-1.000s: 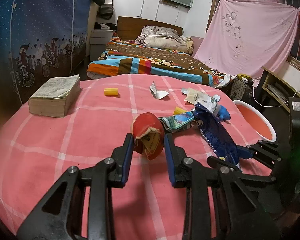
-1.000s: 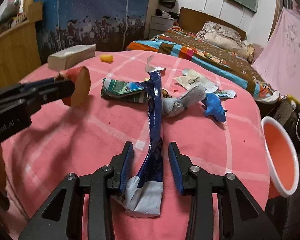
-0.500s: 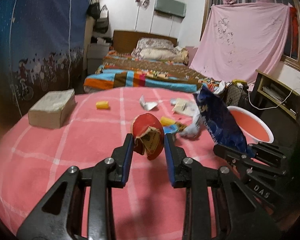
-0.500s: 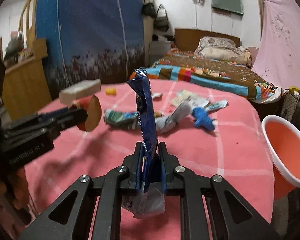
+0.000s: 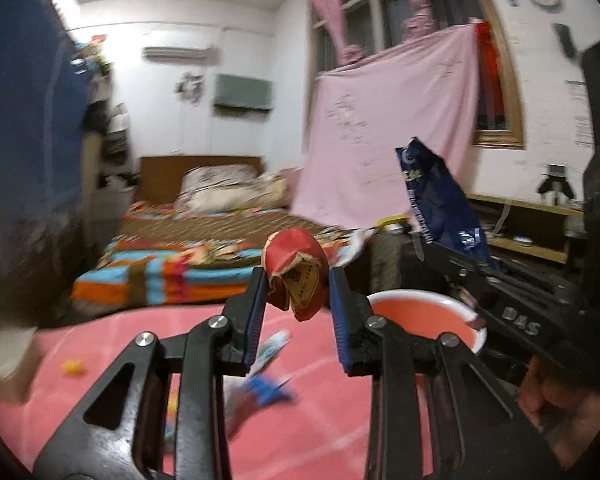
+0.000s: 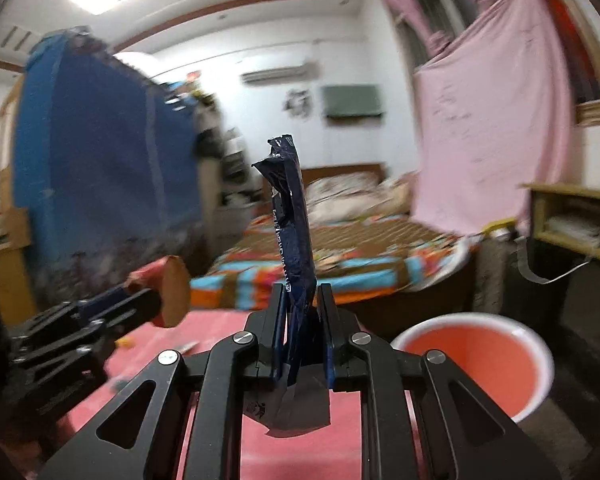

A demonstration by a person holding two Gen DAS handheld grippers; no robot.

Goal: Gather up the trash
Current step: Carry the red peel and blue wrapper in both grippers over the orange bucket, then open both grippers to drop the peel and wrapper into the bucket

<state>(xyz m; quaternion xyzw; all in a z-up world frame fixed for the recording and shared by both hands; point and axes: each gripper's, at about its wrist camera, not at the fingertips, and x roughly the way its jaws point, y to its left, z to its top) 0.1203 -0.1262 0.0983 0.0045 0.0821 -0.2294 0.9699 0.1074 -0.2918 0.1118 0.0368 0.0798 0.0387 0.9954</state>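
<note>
Both grippers are now raised off the pink tablecloth (image 5: 100,344) they worked at a second ago. Left gripper (image 5: 296,300) pinches one torn red wrapper (image 5: 294,264); right gripper (image 6: 302,320), newly closed, clamps one upright dark-blue snack bag (image 6: 292,220). One orange bucket (image 6: 476,356) sits just beyond.

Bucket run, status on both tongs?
Left tongs shut on red wrapper. Right tongs shut on blue wrapper. Both raised, bucket ahead, nothing blocking. More trash on table.
</note>
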